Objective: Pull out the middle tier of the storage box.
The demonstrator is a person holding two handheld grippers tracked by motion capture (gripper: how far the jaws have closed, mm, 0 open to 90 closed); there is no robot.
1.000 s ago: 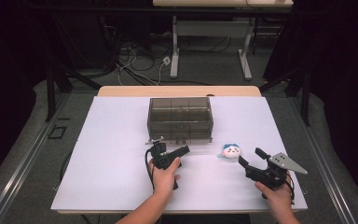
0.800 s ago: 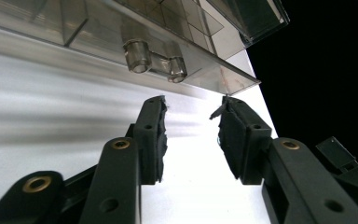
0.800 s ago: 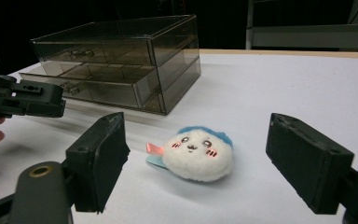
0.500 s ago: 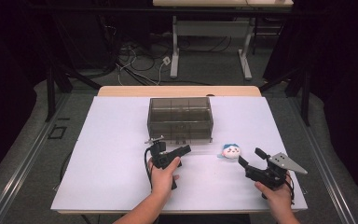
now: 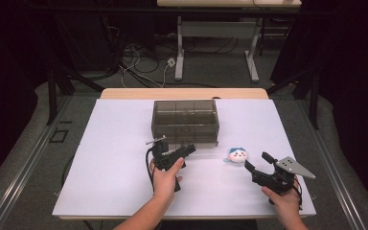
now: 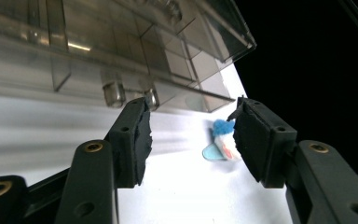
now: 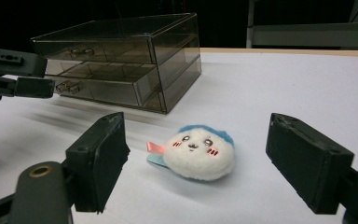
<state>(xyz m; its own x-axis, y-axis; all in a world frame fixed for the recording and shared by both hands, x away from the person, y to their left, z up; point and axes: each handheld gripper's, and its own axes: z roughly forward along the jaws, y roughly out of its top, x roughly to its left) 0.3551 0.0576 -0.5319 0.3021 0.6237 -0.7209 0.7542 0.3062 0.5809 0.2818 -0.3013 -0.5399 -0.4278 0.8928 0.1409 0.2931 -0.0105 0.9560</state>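
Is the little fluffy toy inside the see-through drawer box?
No, the plush toy lies on the white table in front of the drawer box, outside it.

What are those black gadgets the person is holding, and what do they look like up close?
Both are black handheld tools. The left gripper trails a black cable; the right gripper carries a grey three-cornered plate on top. Each has two blocky black jaws with dark pads and brass-coloured rivets. The forearms are bare, without sleeves.

left claw [image 5: 188,150] held low at centre, jaws parted, pointing far-right, right claw [image 5: 256,161] near the right edge, jaws spread wide, angled far-left, both forearms entering from the near side
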